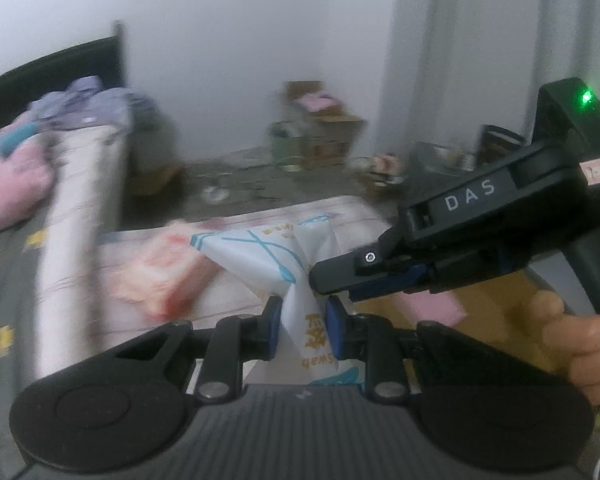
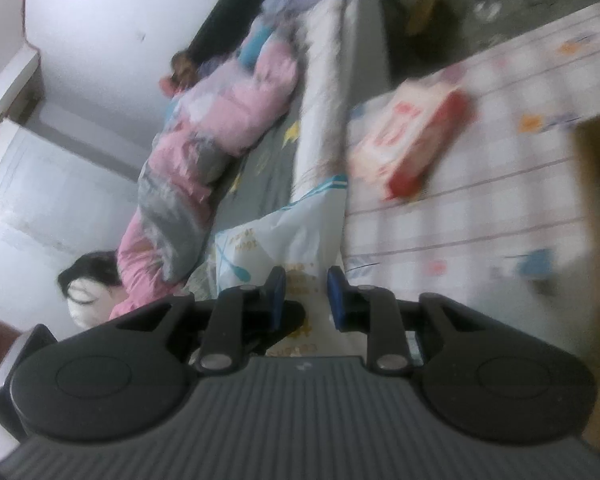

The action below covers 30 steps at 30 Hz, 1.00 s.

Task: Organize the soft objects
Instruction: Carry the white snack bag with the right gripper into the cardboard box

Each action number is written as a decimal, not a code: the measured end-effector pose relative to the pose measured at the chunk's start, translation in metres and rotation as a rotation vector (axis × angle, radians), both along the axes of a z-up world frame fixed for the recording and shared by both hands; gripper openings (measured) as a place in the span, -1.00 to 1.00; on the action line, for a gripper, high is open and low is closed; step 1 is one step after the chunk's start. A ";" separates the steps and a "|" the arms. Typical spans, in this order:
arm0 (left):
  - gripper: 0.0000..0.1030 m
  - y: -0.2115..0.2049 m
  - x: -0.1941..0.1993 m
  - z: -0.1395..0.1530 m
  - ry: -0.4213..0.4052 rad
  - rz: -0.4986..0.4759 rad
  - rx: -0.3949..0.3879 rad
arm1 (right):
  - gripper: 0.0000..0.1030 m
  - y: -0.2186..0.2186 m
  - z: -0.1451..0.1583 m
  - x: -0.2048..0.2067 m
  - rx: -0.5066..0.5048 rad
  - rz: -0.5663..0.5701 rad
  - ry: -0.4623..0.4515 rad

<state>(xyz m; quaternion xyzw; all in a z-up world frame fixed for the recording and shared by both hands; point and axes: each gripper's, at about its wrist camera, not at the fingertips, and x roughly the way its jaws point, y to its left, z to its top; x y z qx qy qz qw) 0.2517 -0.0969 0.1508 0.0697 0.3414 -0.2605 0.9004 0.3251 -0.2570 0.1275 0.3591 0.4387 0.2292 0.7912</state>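
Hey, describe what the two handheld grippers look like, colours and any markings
Both grippers are black plastic with blue finger pads. The left gripper has two round discs and a grey ribbed body behind its linkage arms with silver pivot bolts; the right gripper matches. From the side, the right gripper shows white "DAS" lettering, a green light and a pistol-style handle.

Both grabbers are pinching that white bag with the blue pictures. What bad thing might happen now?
1. The bag is thin and crumpled between the left gripper and the right gripper; pulling apart might tear it.
2. Each holds only a small bunch of it, so it may slip free and drop.
3. The pink and red pack lies close by on the checked cloth; the hanging bag might knock it.
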 end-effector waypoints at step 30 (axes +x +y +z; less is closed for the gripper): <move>0.34 -0.330 0.074 -0.163 0.246 -0.180 0.070 | -0.60 -0.323 -0.113 -0.011 -0.422 -0.377 0.125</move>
